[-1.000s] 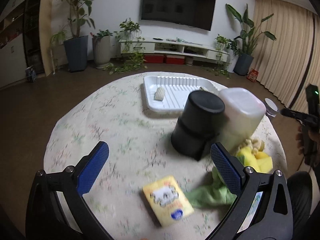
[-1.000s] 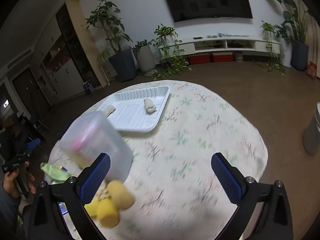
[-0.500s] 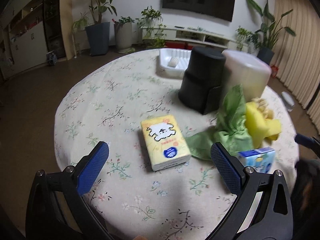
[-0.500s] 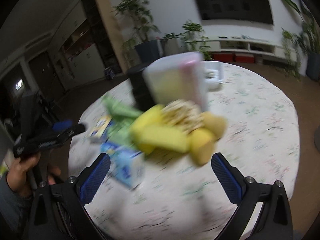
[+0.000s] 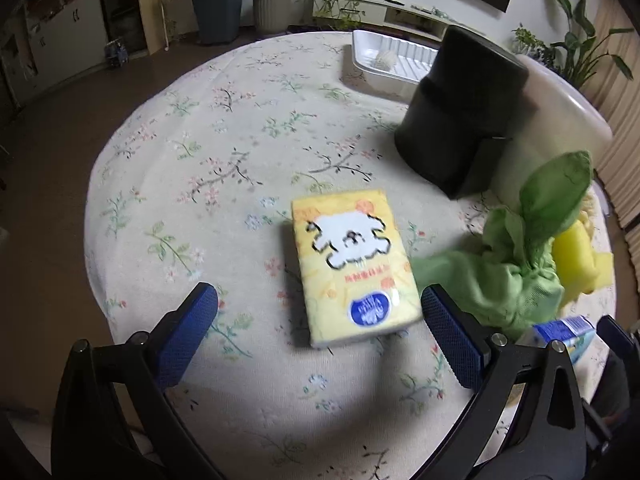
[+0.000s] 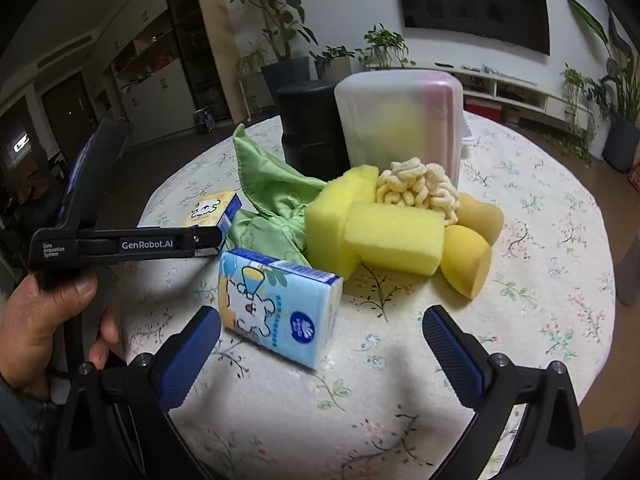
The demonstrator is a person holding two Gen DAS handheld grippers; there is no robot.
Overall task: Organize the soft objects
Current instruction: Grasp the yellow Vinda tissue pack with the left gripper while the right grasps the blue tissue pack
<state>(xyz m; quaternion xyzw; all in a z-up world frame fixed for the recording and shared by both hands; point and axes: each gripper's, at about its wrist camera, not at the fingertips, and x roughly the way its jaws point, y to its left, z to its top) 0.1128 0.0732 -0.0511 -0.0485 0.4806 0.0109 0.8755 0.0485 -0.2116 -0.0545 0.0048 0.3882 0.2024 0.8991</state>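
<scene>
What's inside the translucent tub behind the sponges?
Through the translucent tub's cloudy wall, a yellow mass shows on the left and a pink strip on the right. What they are, and anything behind them, cannot be told.

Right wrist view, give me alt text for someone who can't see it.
An open right gripper hovers before a blue tissue pack on a floral tablecloth. Behind lie yellow sponges and a green cloth.

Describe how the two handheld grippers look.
Both the left gripper and the right gripper have black plastic frames, silver screws and blue textured finger pads. The left one's side reads "GenRobot.AI". The hand gripping it is bare.
</scene>
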